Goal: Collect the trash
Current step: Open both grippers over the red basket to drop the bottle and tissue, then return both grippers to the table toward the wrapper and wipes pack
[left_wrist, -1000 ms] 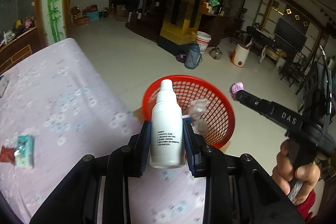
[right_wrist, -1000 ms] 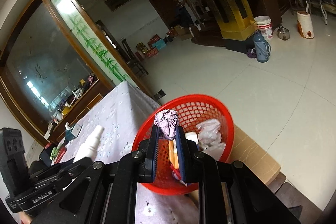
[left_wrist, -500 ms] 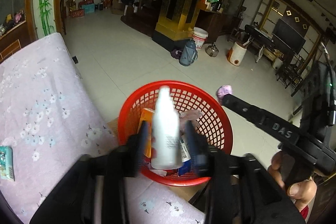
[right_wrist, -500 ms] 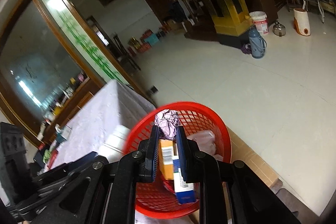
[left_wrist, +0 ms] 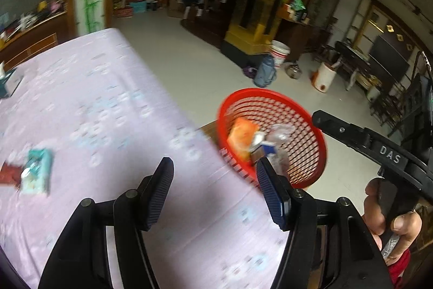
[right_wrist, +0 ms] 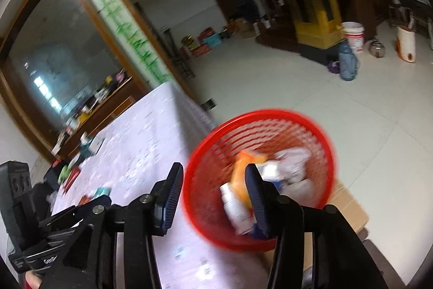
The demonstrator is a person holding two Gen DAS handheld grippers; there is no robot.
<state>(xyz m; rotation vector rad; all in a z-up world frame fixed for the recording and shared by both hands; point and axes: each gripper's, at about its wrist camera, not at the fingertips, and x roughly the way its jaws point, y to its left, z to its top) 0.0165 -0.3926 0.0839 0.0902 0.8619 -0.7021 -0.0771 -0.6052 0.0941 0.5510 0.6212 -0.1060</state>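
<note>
Your left tongs [left_wrist: 212,167]: blue-padded fingers spread wide apart, nothing between them, held above the near edge of the desk [left_wrist: 113,104], which is covered in a pale lilac cloth with a small flower print.

Your right tongs [right_wrist: 213,174]: fingers likewise spread, nothing gripped, positioned over the desk edge with the right finger across the near rim of the basket. From the left wrist view, one long black finger of the right tongs reaches in from the right past the basket rim, with your right hand [left_wrist: 389,221] on its handle.

Round red plastic mesh basket [right_wrist: 259,175]: stands just beside the desk edge, on a brown cardboard box [right_wrist: 349,205] on the pale tiled floor. Contents: a white plastic bottle with a printed label [right_wrist: 235,207] lying tilted against the near wall; an orange packet [right_wrist: 245,175] beside it; a small white and blue carton [left_wrist: 263,144]; crumpled pale wrapping [right_wrist: 295,167] toward the far side. Motion blur hides finer detail.

On the desk, well apart from the basket, at your left: a teal packet [left_wrist: 36,171] lying flat, touching a dark red packet [left_wrist: 9,174].
</note>
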